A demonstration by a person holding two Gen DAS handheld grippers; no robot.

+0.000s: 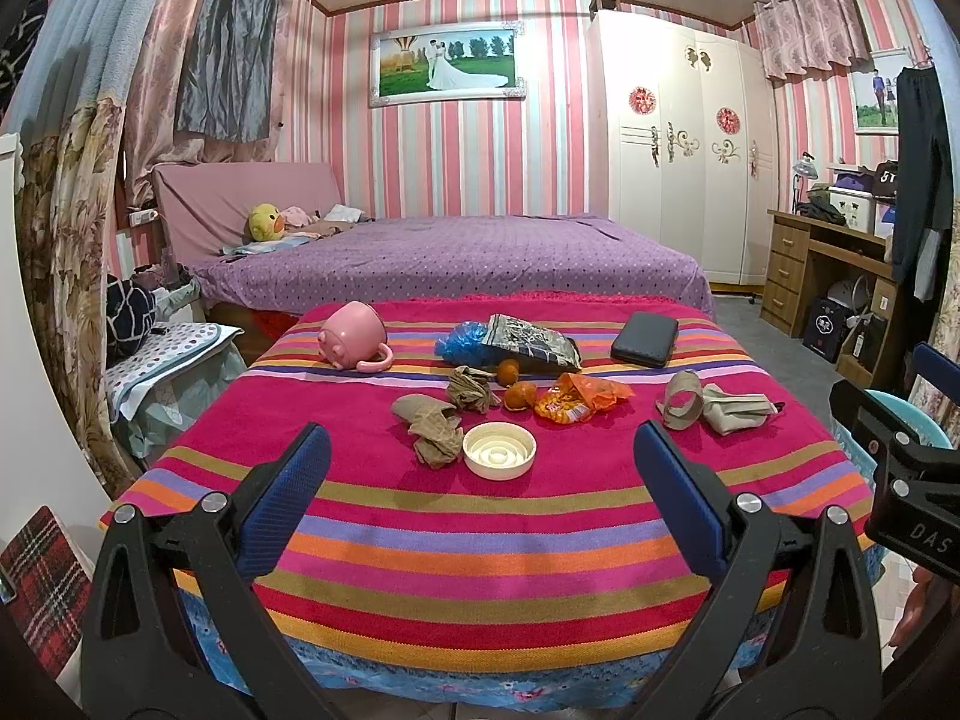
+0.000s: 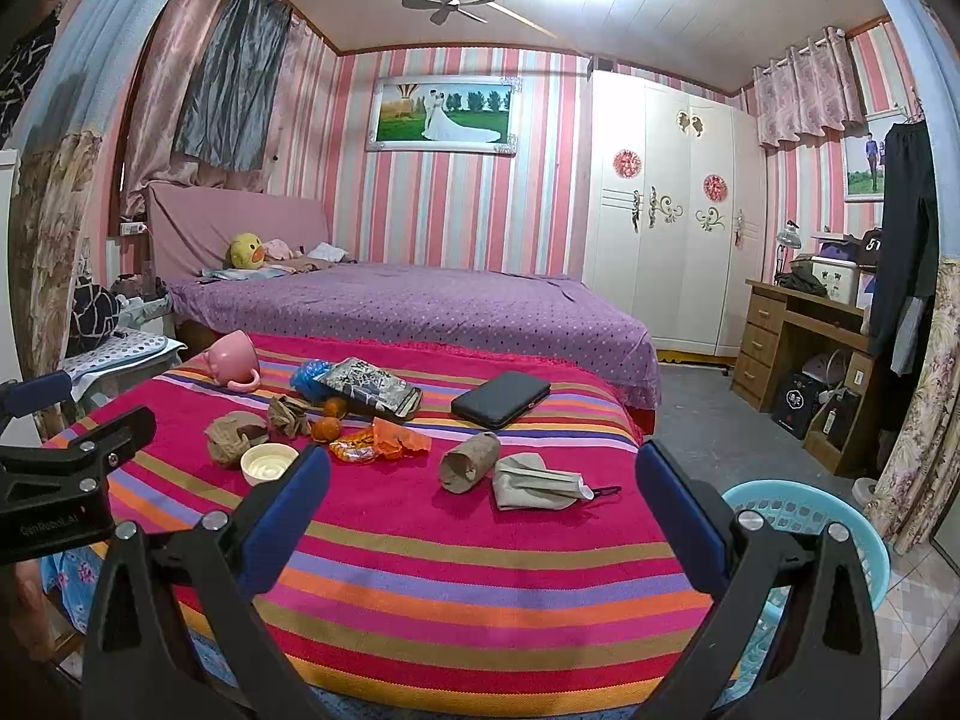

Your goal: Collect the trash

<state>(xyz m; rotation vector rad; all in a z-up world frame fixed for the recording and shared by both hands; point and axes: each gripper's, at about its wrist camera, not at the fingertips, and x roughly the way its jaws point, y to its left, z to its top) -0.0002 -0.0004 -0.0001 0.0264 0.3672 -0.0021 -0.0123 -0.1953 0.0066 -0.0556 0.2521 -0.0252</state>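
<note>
Striped cloth strewn with trash, both grippers spread wide and empty.

Nearest the right gripper [image 2: 483, 483] lies the cardboard tube [image 2: 470, 462], at about twelve o'clock just beyond its fingertips, its long axis running toward one o'clock, open end facing the camera; it looks crushed and brown. The left gripper [image 1: 482, 459] points at the white lid [image 1: 499, 450]. A blue basket [image 2: 798, 516] waits at three o'clock, beside the table.
</note>
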